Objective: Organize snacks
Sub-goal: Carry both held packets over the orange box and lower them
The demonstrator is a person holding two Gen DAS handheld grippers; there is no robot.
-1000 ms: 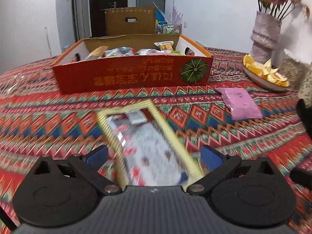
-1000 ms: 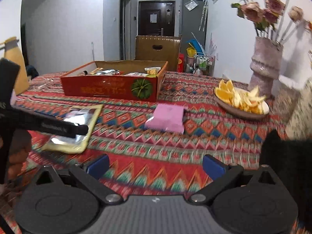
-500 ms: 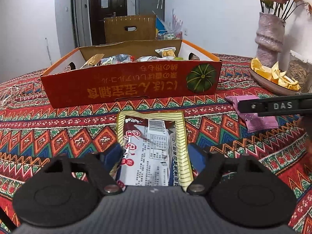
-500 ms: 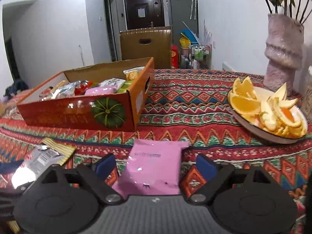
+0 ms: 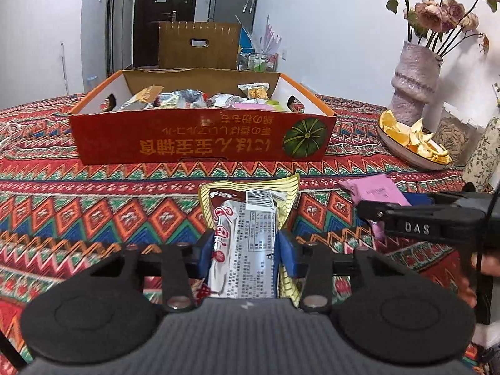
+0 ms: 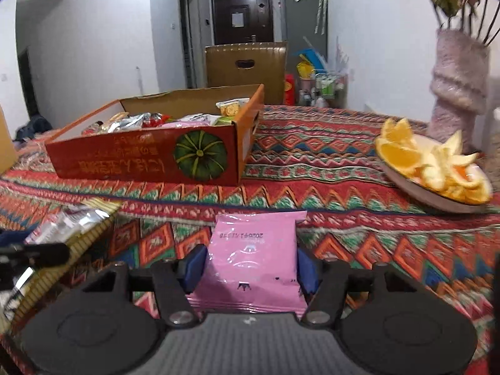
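Observation:
A silver snack packet with gold edges (image 5: 250, 218) lies on the patterned cloth in front of the red cardboard box (image 5: 200, 137). My left gripper (image 5: 247, 250) is closing on it. Both blue pads press its sides, and its gold edges buckle upward. In the right wrist view a pink snack packet (image 6: 253, 250) lies short of the same box (image 6: 140, 159), which holds several snack packets. My right gripper (image 6: 251, 265) is closing too, its pads against the pink packet's two long edges. The pink packet (image 5: 375, 190) also shows at the right of the left wrist view.
A plate of orange pieces (image 6: 437, 168) sits at the right on the table, with a pale vase of flowers (image 5: 412, 81) and a jar (image 5: 453, 134) behind it. A brown cardboard box (image 5: 200, 47) stands beyond the table.
Both grippers' jaws have narrowed from wide open onto their packets. The right gripper moved in from farther back until the pink packet lay between its fingers. The gold-edged packet has buckled.

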